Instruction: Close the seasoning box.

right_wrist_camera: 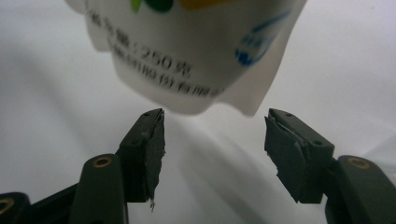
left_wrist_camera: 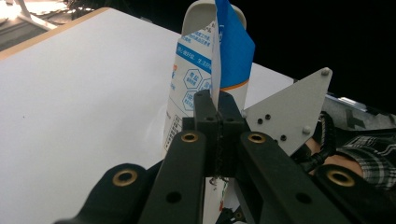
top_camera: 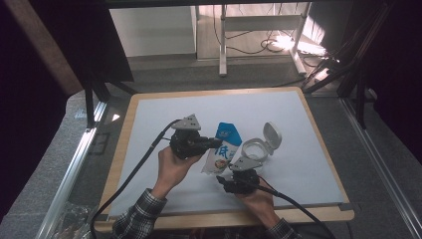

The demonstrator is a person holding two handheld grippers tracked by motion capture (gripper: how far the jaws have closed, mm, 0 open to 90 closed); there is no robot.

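Note:
A white pouch [top_camera: 224, 150] with a blue top and printed text stands in the middle of the white board [top_camera: 164, 109]. My left gripper [top_camera: 217, 143] comes from the left and is shut on it. In the left gripper view the jaws [left_wrist_camera: 218, 100] pinch the thin side seam of the pouch [left_wrist_camera: 194, 79] just below its blue top. My right gripper [top_camera: 222, 180] sits at the near side, below the pouch's bottom end. In the right gripper view it [right_wrist_camera: 215, 140] stands open, and the pouch's lower edge [right_wrist_camera: 187, 51] hangs just beyond the fingertips without touching them.
A white round container [top_camera: 257, 148] with its flip lid [top_camera: 272, 133] open stands right of the pouch, close behind the right gripper's grey plate [top_camera: 245, 162]. The board's wooden rim [top_camera: 122, 149] runs around it. Cables trail toward the near edge.

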